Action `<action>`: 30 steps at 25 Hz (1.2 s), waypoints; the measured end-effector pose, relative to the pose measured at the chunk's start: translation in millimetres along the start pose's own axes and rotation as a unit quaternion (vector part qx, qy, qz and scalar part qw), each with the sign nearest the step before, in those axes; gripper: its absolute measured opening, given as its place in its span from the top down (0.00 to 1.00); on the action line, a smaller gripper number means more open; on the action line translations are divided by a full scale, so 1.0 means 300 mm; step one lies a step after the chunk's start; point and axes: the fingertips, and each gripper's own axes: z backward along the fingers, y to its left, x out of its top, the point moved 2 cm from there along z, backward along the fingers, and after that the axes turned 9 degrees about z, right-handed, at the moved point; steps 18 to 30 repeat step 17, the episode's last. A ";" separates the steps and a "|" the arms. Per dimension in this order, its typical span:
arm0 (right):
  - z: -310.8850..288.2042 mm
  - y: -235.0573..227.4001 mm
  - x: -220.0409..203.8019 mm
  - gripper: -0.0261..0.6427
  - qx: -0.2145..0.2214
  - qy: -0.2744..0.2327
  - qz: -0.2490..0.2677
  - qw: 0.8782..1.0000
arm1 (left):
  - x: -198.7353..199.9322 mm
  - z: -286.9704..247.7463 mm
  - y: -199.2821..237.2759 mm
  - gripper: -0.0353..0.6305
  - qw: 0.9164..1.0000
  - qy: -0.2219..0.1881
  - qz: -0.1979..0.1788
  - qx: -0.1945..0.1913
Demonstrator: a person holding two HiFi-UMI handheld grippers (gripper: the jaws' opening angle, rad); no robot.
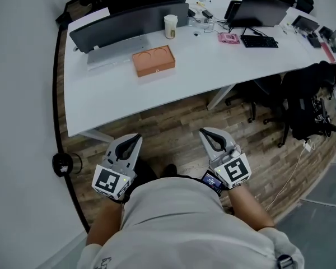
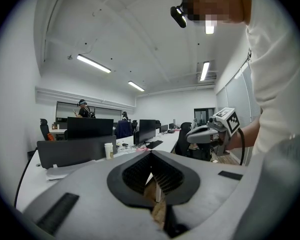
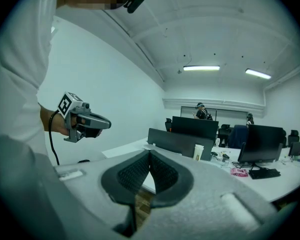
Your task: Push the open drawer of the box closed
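Orange-brown box (image 1: 153, 60) sits on the white worktop (image 1: 213, 66), upper centre of the head view. Left claw (image 1: 136, 137) and right claw (image 1: 204, 132) hover lower centre over the wood floor (image 1: 173, 128), well apart from the box, both clenched on nothing.

Open-plan office: long white desk (image 1: 213, 66) w/ monitors (image 1: 257, 9), keyboard (image 1: 259, 41) & swivel chairs (image 1: 264, 94).

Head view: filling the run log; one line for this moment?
left tongs shut, empty | right tongs shut, empty | box on table, untouched
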 end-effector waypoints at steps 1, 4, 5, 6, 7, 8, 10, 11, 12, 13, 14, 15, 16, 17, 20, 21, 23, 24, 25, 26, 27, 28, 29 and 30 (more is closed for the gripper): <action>0.007 -0.003 0.000 0.96 -0.003 0.000 0.000 1.000 | 0.004 -0.006 -0.007 0.95 1.000 0.001 0.000 -0.004; 0.018 -0.013 0.003 0.96 -0.010 -0.002 -0.002 1.000 | 0.019 -0.023 -0.018 0.95 1.000 0.003 -0.008 -0.014; 0.022 -0.015 0.003 0.96 -0.011 -0.002 -0.003 1.000 | 0.021 -0.030 -0.021 0.95 1.000 0.004 -0.009 -0.017; 0.025 -0.017 0.002 0.96 -0.012 -0.003 -0.003 1.000 | 0.023 -0.037 -0.024 0.95 1.000 0.005 -0.010 -0.019; 0.026 -0.018 0.002 0.96 -0.013 -0.004 -0.004 1.000 | 0.023 -0.046 -0.027 0.95 1.000 0.006 -0.012 -0.023; 0.025 -0.018 0.002 0.96 -0.014 -0.004 -0.007 1.000 | 0.023 -0.054 -0.032 0.95 0.999 0.008 -0.013 -0.029; 0.018 -0.014 0.006 0.96 -0.012 0.002 -0.018 1.000 | 0.020 -0.072 -0.041 0.95 0.999 0.013 -0.016 -0.041; 0.014 -0.015 0.007 0.96 -0.012 0.005 -0.021 1.000 | 0.020 -0.080 -0.044 0.95 0.999 0.014 -0.017 -0.046; 0.008 -0.021 0.007 0.96 -0.014 0.004 -0.019 1.000 | 0.020 -0.085 -0.046 0.95 0.998 0.014 -0.017 -0.050; 0.003 -0.029 0.004 0.96 -0.017 0.000 -0.014 1.000 | 0.021 -0.089 -0.045 0.95 0.998 0.013 -0.018 -0.053; -0.003 -0.035 -0.002 0.96 -0.018 -0.004 -0.009 1.000 | 0.024 -0.091 -0.043 0.95 0.998 0.012 -0.018 -0.054; -0.008 -0.039 -0.008 0.96 -0.019 -0.008 -0.006 1.000 | 0.027 -0.093 -0.041 0.95 0.998 0.011 -0.018 -0.055; -0.013 -0.042 -0.013 0.96 -0.019 -0.011 -0.004 1.000 | 0.030 -0.094 -0.037 0.95 0.998 0.010 -0.018 -0.056; -0.018 -0.045 -0.018 0.96 -0.019 -0.013 -0.002 1.000 | 0.034 -0.094 -0.034 0.95 0.998 0.008 -0.018 -0.056; -0.018 -0.045 -0.018 0.96 -0.019 -0.013 -0.002 1.000 | 0.034 -0.094 -0.034 0.95 0.998 0.008 -0.018 -0.056; -0.018 -0.045 -0.018 0.96 -0.019 -0.013 -0.002 1.000 | 0.034 -0.094 -0.034 0.95 0.998 0.008 -0.018 -0.056; -0.018 -0.045 -0.018 0.96 -0.019 -0.013 -0.002 1.000 | 0.034 -0.094 -0.034 0.95 0.998 0.008 -0.018 -0.056; -0.018 -0.045 -0.018 0.96 -0.019 -0.013 -0.002 1.000 | 0.034 -0.094 -0.034 0.95 0.998 0.008 -0.018 -0.056; -0.018 -0.045 -0.018 0.96 -0.019 -0.013 -0.002 1.000 | 0.034 -0.094 -0.034 0.95 0.998 0.008 -0.018 -0.056; -0.018 -0.045 -0.018 0.96 -0.019 -0.013 -0.002 1.000 | 0.034 -0.094 -0.034 0.95 0.998 0.008 -0.018 -0.056; -0.018 -0.045 -0.018 0.96 -0.019 -0.013 -0.002 1.000 | 0.034 -0.094 -0.034 0.95 0.998 0.008 -0.018 -0.056; -0.018 -0.045 -0.018 0.96 -0.019 -0.013 -0.002 1.000 | 0.034 -0.094 -0.034 0.95 0.998 0.008 -0.018 -0.056; -0.018 -0.045 -0.018 0.96 -0.019 -0.013 -0.002 1.000 | 0.034 -0.094 -0.034 0.95 0.998 0.008 -0.018 -0.056; -0.018 -0.045 -0.018 0.96 -0.019 -0.013 -0.002 1.000 | 0.034 -0.094 -0.034 0.95 0.998 0.008 -0.018 -0.056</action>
